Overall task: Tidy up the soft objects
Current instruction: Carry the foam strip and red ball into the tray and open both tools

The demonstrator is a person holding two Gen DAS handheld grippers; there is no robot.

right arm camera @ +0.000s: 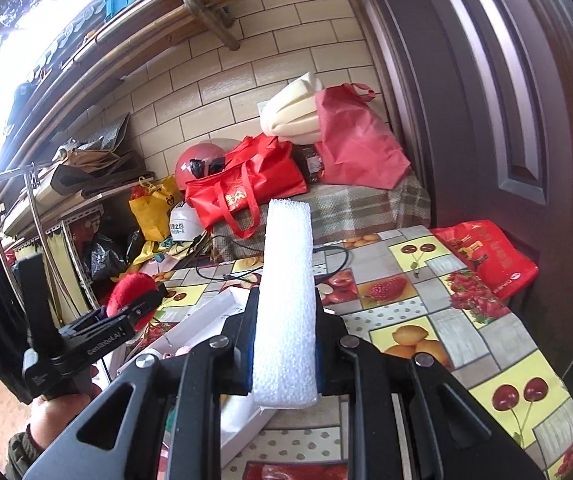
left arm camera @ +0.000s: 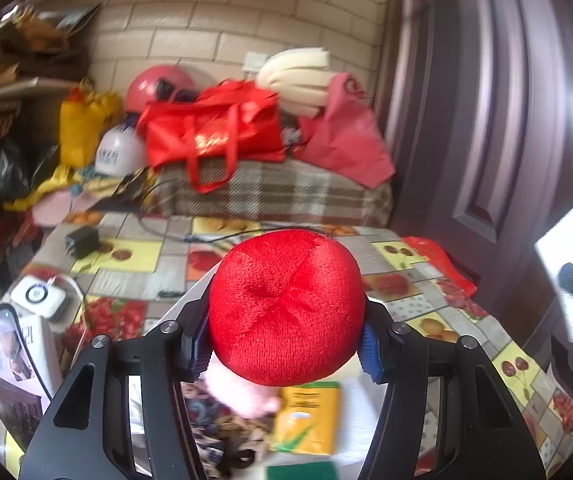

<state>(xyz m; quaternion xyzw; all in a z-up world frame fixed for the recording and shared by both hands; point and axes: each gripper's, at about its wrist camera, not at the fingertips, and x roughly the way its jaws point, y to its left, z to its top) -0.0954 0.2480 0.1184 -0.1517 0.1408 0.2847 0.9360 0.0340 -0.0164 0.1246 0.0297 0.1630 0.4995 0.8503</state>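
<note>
Left gripper (left arm camera: 286, 344) pinching red plush ball (left arm camera: 286, 308); right gripper (right arm camera: 284, 344) pinching white foam strip (right arm camera: 286, 300). Risks: round plush squirts from pads; tall strip levers sideways, snags white box (right arm camera: 214, 316) below gripper.

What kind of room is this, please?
Probably a cluttered storage corner or entryway of a home. A fruit-print tablecloth covers the table, bags and a red helmet pile up against a tiled wall, and a brown door stands beside them.
</note>
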